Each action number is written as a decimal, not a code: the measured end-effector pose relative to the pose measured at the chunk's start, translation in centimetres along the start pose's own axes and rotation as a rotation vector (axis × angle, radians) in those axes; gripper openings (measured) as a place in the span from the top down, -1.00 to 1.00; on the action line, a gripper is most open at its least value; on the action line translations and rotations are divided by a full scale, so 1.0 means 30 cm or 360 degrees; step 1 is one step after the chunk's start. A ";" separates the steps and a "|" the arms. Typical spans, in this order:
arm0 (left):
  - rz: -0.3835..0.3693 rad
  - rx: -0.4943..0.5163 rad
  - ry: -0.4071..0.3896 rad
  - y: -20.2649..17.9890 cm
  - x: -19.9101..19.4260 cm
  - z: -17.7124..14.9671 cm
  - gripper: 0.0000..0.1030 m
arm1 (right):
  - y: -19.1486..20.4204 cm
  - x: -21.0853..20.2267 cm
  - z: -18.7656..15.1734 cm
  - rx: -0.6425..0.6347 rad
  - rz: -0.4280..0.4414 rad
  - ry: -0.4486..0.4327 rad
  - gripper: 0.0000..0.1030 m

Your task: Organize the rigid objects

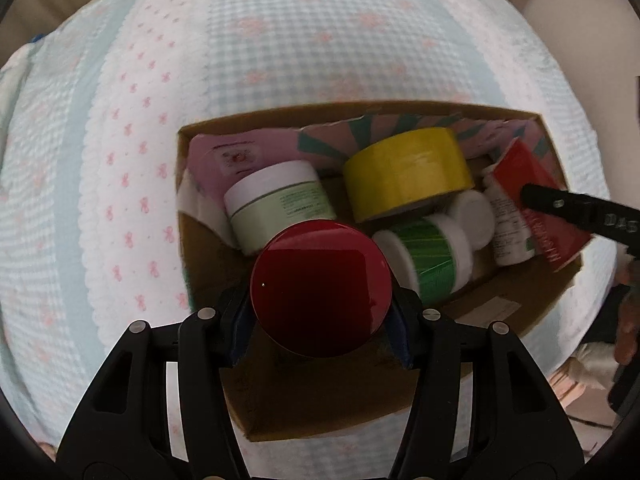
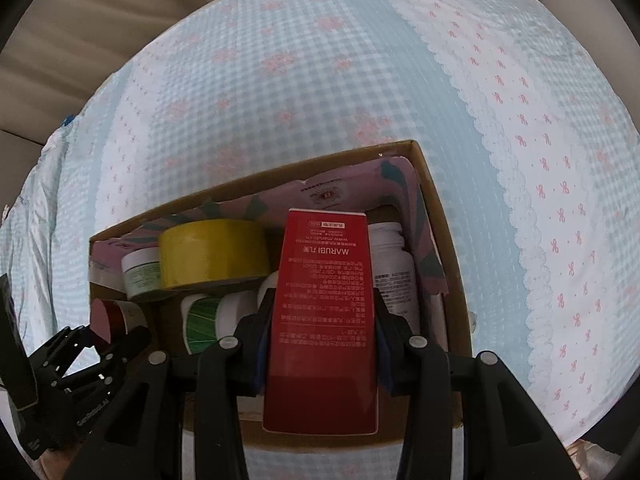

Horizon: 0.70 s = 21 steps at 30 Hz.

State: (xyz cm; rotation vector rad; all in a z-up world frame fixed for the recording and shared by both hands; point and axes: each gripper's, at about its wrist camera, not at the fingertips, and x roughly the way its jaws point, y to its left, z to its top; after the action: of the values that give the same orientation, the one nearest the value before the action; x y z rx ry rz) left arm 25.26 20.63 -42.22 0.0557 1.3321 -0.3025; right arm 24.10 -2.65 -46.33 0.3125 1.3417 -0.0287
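Note:
My left gripper (image 1: pixel 320 316) is shut on a jar with a dark red lid (image 1: pixel 320 286) and holds it over the near left part of an open cardboard box (image 1: pixel 400 404). My right gripper (image 2: pixel 322 340) is shut on a tall red carton (image 2: pixel 322 320) marked MARUBI, held over the right side of the same box (image 2: pixel 444 248). The left gripper (image 2: pixel 100 344) and its red jar (image 2: pixel 108 316) show at lower left in the right wrist view. The red carton (image 1: pixel 536 196) and a right finger (image 1: pixel 576 212) show at right in the left wrist view.
Inside the box lie a yellow tape roll (image 1: pixel 404 174), a pale green jar (image 1: pixel 276 204), a green-banded white jar (image 1: pixel 428 256), a white bottle (image 2: pixel 394 272) and pink patterned paper (image 1: pixel 216 160). The box sits on a blue checked bedspread (image 1: pixel 280 40).

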 end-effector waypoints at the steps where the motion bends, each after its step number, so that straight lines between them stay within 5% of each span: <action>1: -0.0009 0.0016 -0.0010 -0.006 -0.007 0.002 -0.59 | 0.001 0.004 0.000 0.0002 -0.0005 0.0007 0.24; 2: -0.0004 0.0031 -0.0022 -0.009 -0.015 0.005 -0.93 | 0.004 0.008 0.002 0.0003 -0.0005 0.0016 0.22; 3: -0.0009 0.0047 -0.0052 -0.016 -0.030 0.007 -1.00 | 0.006 0.013 0.004 0.0003 -0.0002 0.0019 0.18; 4: -0.0019 0.0058 -0.0071 -0.023 -0.038 0.008 -1.00 | 0.009 0.006 0.005 0.0003 0.0001 -0.0006 -0.10; 5: -0.0024 0.0068 -0.0079 -0.031 -0.041 0.008 -1.00 | 0.013 -0.003 0.004 -0.0003 -0.0009 -0.0031 -0.61; 7: -0.0001 0.0070 -0.0067 -0.043 -0.040 0.006 -1.00 | 0.022 -0.021 0.003 -0.0034 -0.0027 -0.0063 -1.00; 21: 0.0092 -0.0191 -0.0200 -0.152 -0.224 -0.056 -1.00 | -0.002 -0.139 -0.037 -0.0227 0.0078 -0.0054 -1.00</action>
State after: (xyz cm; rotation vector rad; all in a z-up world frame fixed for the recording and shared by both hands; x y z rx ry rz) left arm 21.17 17.85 -35.58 -0.0250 1.2192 -0.1737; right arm 22.06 -3.09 -42.56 0.2230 1.2948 0.1021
